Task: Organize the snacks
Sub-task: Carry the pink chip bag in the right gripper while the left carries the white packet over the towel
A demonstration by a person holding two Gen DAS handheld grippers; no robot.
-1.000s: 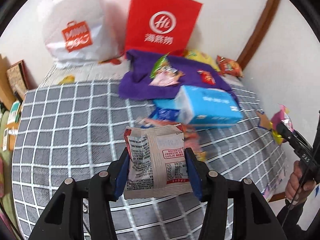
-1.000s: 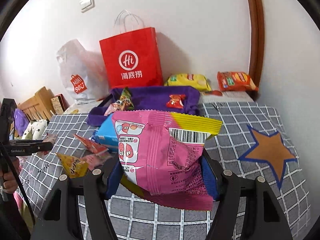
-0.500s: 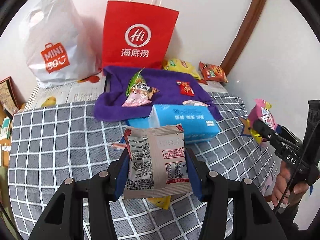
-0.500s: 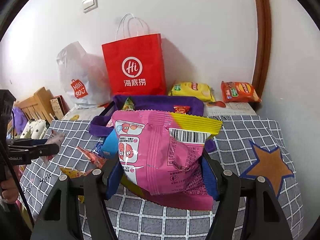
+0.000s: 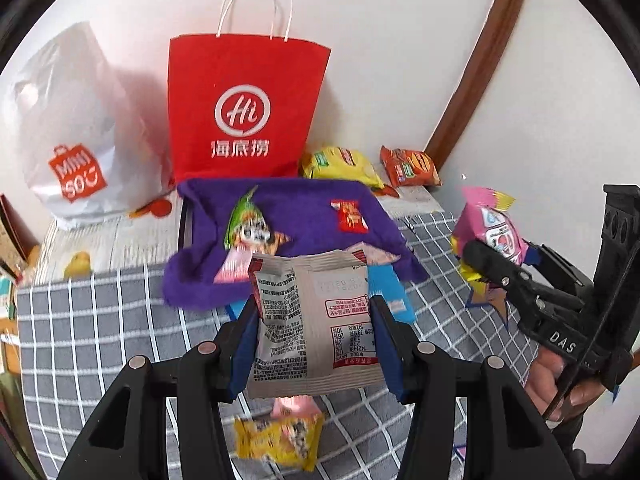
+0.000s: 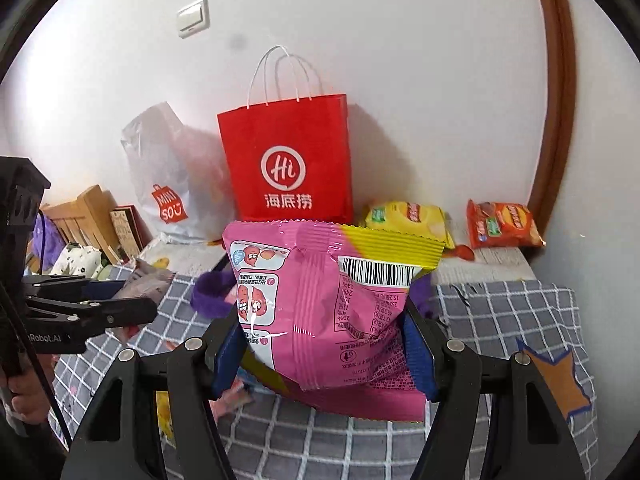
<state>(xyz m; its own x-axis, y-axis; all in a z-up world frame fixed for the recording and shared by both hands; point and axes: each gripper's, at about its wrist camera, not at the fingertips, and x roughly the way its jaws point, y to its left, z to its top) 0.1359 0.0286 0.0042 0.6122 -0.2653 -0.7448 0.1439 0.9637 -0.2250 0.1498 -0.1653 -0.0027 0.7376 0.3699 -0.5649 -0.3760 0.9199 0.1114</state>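
Observation:
My left gripper [image 5: 314, 340] is shut on a silver-grey snack packet [image 5: 312, 320], held above the checked cloth. My right gripper [image 6: 324, 356] is shut on a pink and yellow snack bag [image 6: 320, 312]; it also shows in the left wrist view [image 5: 490, 232] at the right. A purple cloth [image 5: 304, 216] lies ahead with a green snack [image 5: 246, 226] and a small red packet [image 5: 349, 216] on it. A red paper bag [image 5: 244, 108] stands behind it. A yellow packet [image 5: 276, 438] lies below my left gripper.
A white Miniso plastic bag [image 5: 76, 136] stands left of the red bag. Yellow [image 5: 340, 164] and orange [image 5: 410, 166] chip bags lie by the wall near a brown door frame [image 5: 476, 64]. A blue box [image 5: 394, 296] peeks out behind the silver packet. Wooden items [image 6: 84, 216] stand far left.
Both grippers have risen and tilted up while still holding their packets. The bags and purple cloth sit lower in view, and the right gripper has come closer in the left view.

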